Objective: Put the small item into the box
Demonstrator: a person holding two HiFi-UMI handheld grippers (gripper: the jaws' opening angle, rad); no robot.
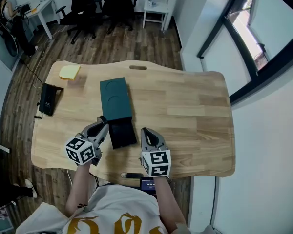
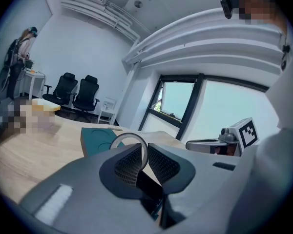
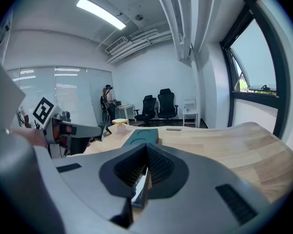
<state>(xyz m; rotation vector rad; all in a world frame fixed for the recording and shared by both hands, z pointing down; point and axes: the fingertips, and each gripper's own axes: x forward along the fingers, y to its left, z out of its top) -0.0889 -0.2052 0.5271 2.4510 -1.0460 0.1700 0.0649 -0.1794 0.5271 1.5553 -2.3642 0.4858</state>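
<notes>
A thin pale ring (image 2: 128, 135) is pinched upright between the jaws of the left claw (image 2: 142, 152), which is held over the near part of the table (image 1: 185, 106). Just to its right, a black tray (image 1: 122, 133) is seen, touching the near end of a dark green box (image 1: 115, 99). The right claw (image 3: 146, 152) is held right of the tray, its jaws pressed together. A yellow block (image 1: 69, 72) and a black device (image 1: 50, 99) are seen at the far left.
</notes>
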